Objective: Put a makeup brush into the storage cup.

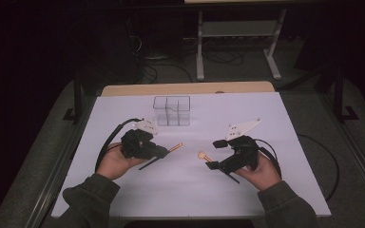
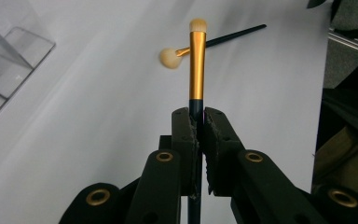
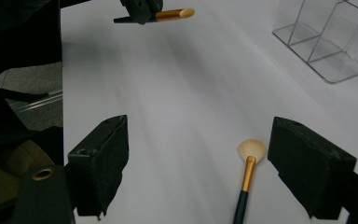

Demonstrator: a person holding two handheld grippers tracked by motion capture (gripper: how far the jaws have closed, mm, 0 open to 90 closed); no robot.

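My left hand-held gripper (image 2: 196, 122) clamps a gold-ferruled makeup brush (image 2: 197, 60) short of the clear organizer (image 1: 171, 110), while my right hand-held gripper (image 3: 193, 161), jaws apart, risks nudging the fan-tipped brush (image 3: 247, 173) away.

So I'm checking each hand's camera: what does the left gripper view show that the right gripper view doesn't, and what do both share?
Left gripper view: the left gripper's jaws clamped on the slim brush's dark handle, close up.

Right gripper view: the right gripper's jaws wide open, the fan brush lying between them, untouched.

Both: the white table, the clear organizer, and both brushes.
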